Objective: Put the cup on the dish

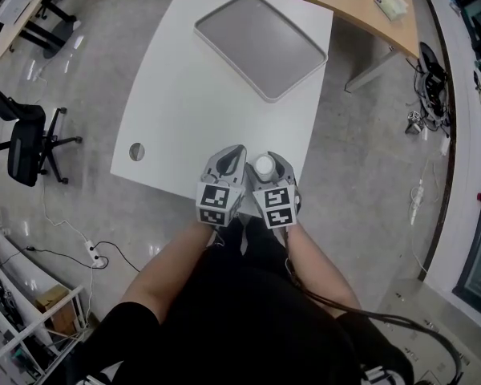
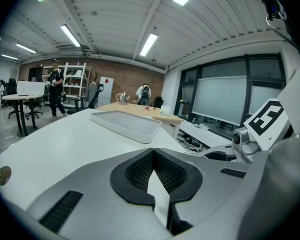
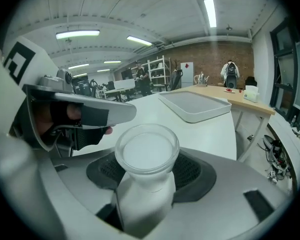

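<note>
Bench (image 1: pixel 184 95): white, with rounded corners. Both my claws sit at its near edge.
Arms: my left forearm (image 1: pixel 172 267) and right forearm (image 1: pixel 317 267) reach forward from my body and converge. The claws lie side by side, pointing ahead and tilted downward.
Dish (image 1: pixel 260 45): grey rectangular tray, flat on the bench's far end, well apart from both claws.
Right claw (image 1: pixel 266 164): jaws spread wide with the cup between them. A thin dark gap shows along one side, so no clamp is recorded.
Left claw (image 1: pixel 237 152): jaws drawn together at the tips, holding nothing, just beside the right claw.
Cup (image 3: pixel 146 156): translucent white with a flared rim, upright, deep between the right claw's jaws. Its base is hidden.
</note>
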`<state>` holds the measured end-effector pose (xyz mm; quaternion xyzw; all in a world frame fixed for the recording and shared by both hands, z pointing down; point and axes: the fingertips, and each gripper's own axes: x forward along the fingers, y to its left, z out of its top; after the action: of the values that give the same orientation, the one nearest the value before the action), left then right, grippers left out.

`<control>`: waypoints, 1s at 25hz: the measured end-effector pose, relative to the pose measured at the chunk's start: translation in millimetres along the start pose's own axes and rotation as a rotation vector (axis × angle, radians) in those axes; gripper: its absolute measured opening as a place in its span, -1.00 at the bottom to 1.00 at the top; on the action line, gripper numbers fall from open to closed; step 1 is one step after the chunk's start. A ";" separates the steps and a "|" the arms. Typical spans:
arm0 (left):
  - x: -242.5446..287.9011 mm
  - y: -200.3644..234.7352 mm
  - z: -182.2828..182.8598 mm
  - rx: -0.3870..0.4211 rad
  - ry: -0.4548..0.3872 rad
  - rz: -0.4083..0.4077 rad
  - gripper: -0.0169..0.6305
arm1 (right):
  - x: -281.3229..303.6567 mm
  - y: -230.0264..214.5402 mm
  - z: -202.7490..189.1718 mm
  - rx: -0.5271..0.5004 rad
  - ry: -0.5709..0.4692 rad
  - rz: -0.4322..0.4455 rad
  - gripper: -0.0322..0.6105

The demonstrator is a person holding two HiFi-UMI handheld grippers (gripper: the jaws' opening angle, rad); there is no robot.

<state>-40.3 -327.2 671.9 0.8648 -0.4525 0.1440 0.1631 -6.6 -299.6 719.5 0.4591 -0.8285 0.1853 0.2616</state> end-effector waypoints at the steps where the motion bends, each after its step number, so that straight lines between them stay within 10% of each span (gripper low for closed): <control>1: -1.5 -1.1 4.6 -0.001 -0.008 0.003 -0.92 | -5.2 -1.1 3.2 0.000 -0.009 -0.005 -0.17; 25: -33.1 -35.2 217.0 0.105 -0.290 0.034 -0.93 | -152.8 -37.6 220.9 -0.065 -0.220 -0.056 -0.17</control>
<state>-7.2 -373.4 457.0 0.8760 -0.4780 0.0435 0.0482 35.0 -338.2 454.3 0.4907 -0.8448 0.0993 0.1887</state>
